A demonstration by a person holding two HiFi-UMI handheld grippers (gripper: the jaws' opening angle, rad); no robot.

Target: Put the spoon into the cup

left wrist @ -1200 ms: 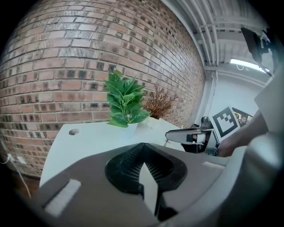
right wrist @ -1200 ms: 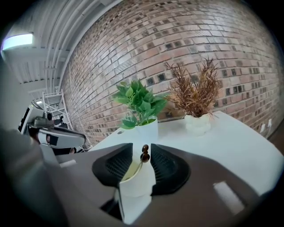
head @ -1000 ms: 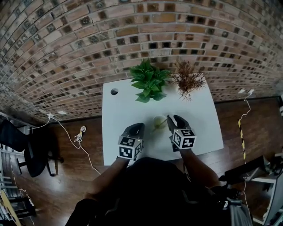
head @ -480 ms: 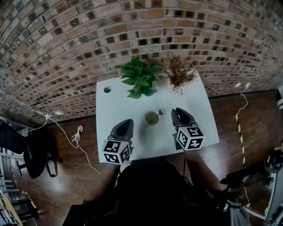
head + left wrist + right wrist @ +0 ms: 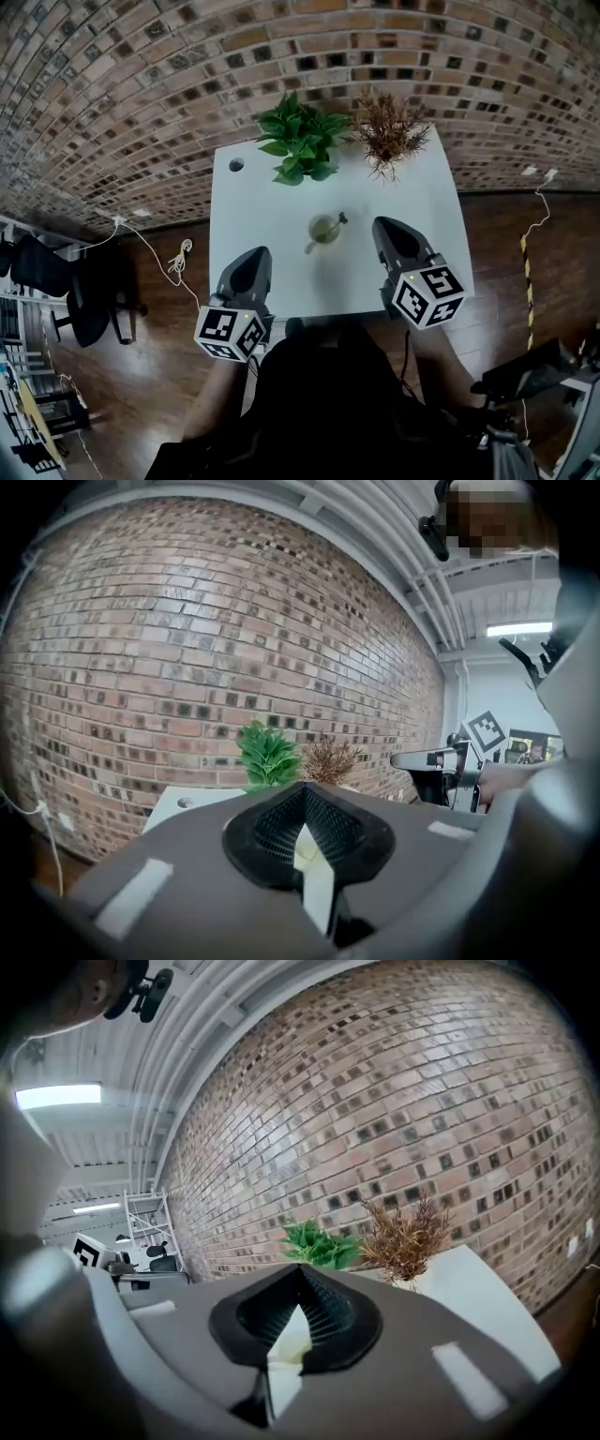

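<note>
I see the cup [image 5: 323, 229] standing near the middle of the white table [image 5: 253, 211], with the spoon [image 5: 339, 219] in it: its bowl end is down inside and the dark handle leans out over the rim toward the far right. As I read it, the task is done.

My left gripper [image 5: 255, 255] hangs over the near left of the table with its jaws pressed together and nothing between them. My right gripper [image 5: 386, 228] hangs just to the right of the cup; its jaws have just been closing and now meet, also on nothing. Neither of the 2 touches the cup.

If I had to take the spoon again, I'd pinch the free part of the handle above the rim. It looks thin, stiff and light, probably slick, so I'd clamp across its flat and lift straight up. The cup seems small and light, so a sideways pull could tip it. The 2 plants, green [image 5: 302, 148] and dried brown [image 5: 389, 131], stand well behind.
</note>
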